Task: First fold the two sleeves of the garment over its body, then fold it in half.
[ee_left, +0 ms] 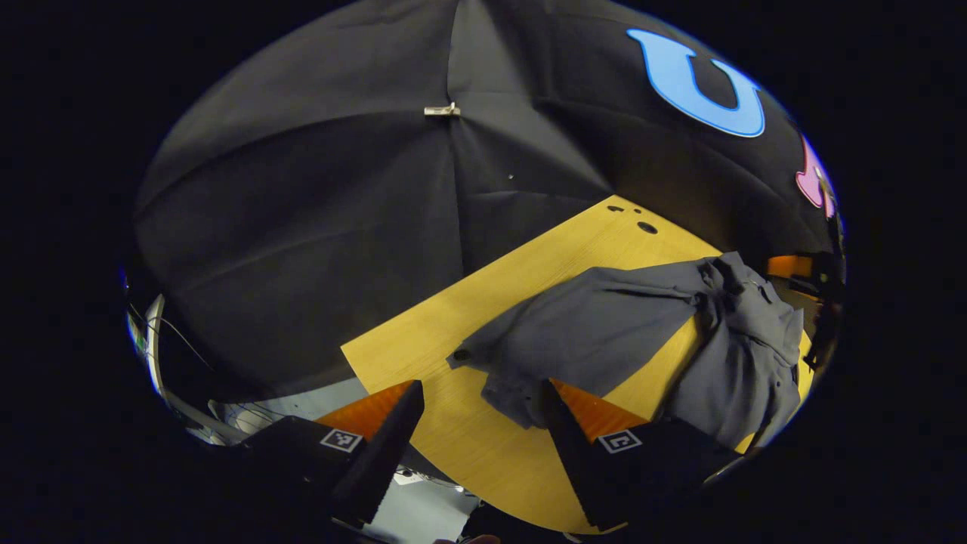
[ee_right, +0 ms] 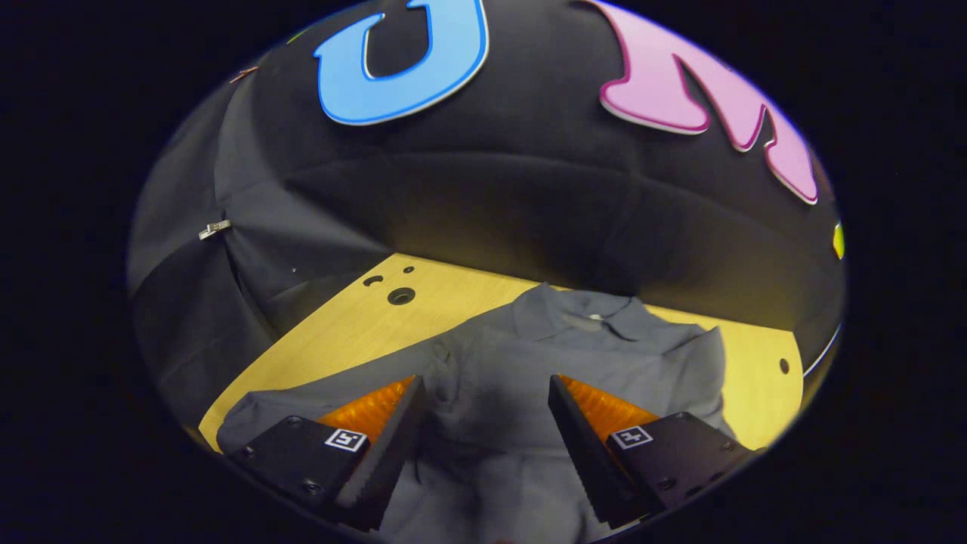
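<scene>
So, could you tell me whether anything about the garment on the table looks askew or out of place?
Yes: the grey garment lies rumpled on the wooden table, not flat. In the left gripper view one side is bunched into a heap hanging off the table edge. Both tools, left and right, are open, holding nothing.

- A black cloth wall (ee_left: 317,227) was hung behind the table (ee_left: 483,317), creased in long folds that were gathered toward a seam.
- A small metal clip (ee_left: 442,110) was pinned on that seam; it was also seen at the left in the right gripper view (ee_right: 214,229).
- The table top (ee_right: 347,325) was made of yellow wood grain, and dark round holes (ee_right: 401,295) were cut near its far corner.
- A pale floor (ee_left: 302,404) was seen below the table's near edge.
- The table was lit brightly, while the cloth was left dim.
</scene>
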`<state>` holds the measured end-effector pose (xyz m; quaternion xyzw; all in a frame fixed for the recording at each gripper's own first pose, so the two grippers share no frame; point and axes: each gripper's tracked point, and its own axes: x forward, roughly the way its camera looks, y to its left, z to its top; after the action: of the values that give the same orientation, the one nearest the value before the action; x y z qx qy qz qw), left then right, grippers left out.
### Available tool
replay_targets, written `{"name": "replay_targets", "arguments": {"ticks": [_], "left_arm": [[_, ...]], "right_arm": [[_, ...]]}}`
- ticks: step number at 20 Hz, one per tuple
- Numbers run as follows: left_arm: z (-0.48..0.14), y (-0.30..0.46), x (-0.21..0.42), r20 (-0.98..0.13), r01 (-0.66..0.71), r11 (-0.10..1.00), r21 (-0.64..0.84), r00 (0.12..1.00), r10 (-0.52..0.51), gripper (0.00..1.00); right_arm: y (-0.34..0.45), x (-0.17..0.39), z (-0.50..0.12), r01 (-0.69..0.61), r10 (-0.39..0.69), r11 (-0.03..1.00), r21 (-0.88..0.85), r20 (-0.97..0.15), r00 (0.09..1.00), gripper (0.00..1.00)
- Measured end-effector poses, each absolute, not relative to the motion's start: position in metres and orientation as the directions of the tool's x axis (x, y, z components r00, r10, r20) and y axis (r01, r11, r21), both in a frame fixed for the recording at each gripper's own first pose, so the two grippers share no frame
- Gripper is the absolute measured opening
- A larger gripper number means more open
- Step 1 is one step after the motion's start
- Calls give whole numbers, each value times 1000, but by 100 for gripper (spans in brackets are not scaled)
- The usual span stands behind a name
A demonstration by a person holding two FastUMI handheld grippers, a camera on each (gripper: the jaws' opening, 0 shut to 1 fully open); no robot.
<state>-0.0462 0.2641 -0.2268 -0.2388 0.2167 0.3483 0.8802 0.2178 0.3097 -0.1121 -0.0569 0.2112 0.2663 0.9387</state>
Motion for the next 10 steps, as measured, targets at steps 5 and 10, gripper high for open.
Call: {"name": "replay_targets", "arguments": {"ticks": [5, 10], "left_arm": [[-248, 282, -25, -581, -724, 624, -293, 653, 485, 97], [-261, 304, 5, -595, -715, 648, -263, 649, 474, 96]], "right_arm": [[235, 187, -78, -487, 431, 872, -44, -402, 808, 100], [171, 161, -58, -386, 353, 923, -8, -385, 853, 99]]}}
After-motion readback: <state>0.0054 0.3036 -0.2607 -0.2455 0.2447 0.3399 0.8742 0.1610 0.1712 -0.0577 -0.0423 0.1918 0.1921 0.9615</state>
